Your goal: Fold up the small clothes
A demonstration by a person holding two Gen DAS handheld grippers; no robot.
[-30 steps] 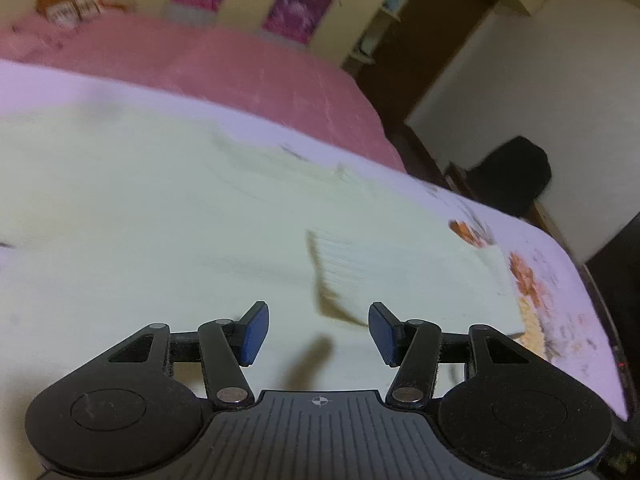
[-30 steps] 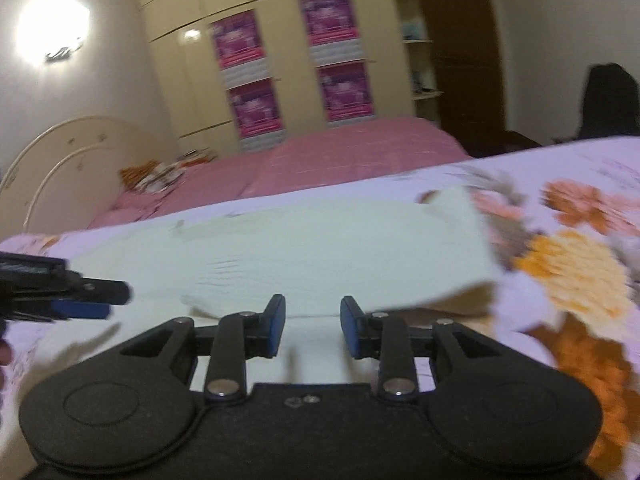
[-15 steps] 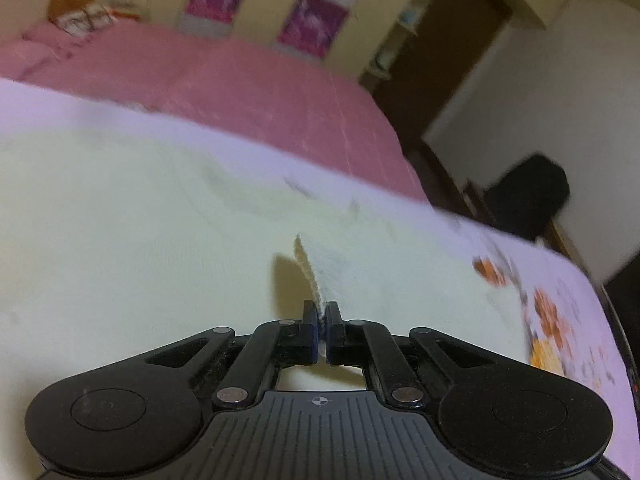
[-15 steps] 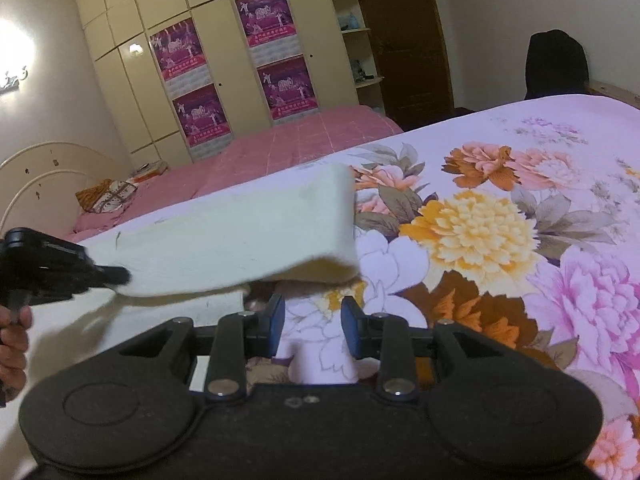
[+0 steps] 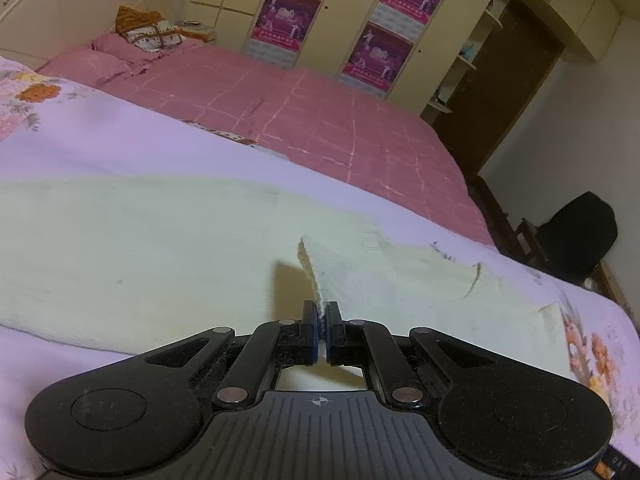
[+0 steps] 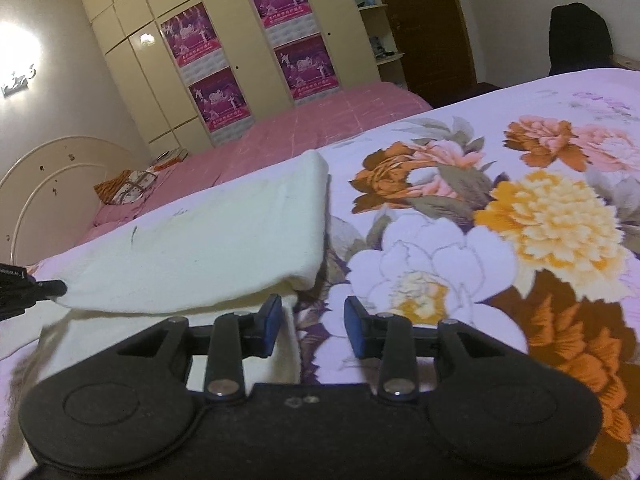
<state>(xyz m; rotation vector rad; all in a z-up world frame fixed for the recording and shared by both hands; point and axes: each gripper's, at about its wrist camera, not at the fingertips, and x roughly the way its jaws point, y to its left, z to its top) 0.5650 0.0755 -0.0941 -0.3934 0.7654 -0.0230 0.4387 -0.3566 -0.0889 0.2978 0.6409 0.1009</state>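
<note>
Left fingers [image 5: 322, 334] pinch the cream garment's [image 5: 160, 248] edge; right fingers [image 6: 312, 326] gape, empty.

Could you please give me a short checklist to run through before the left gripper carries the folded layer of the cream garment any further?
1. Left gripper has the cloth: ok, jaws shut on an edge of the cream garment.
2. Gripped edge is lifted off the layer beneath: ok, it stands up above the jaws and casts a shadow.
3. Right gripper is free: ok, jaws open, nothing between them.
4. Right gripper is out of the fold's way: not ok, it sits right at the garment's near corner.
5. Folded layer lies smooth: ok in the right wrist view, with a rounded fold line.
6. Garment is all on the floral bedspread: cannot tell, its far end is out of view.
</note>
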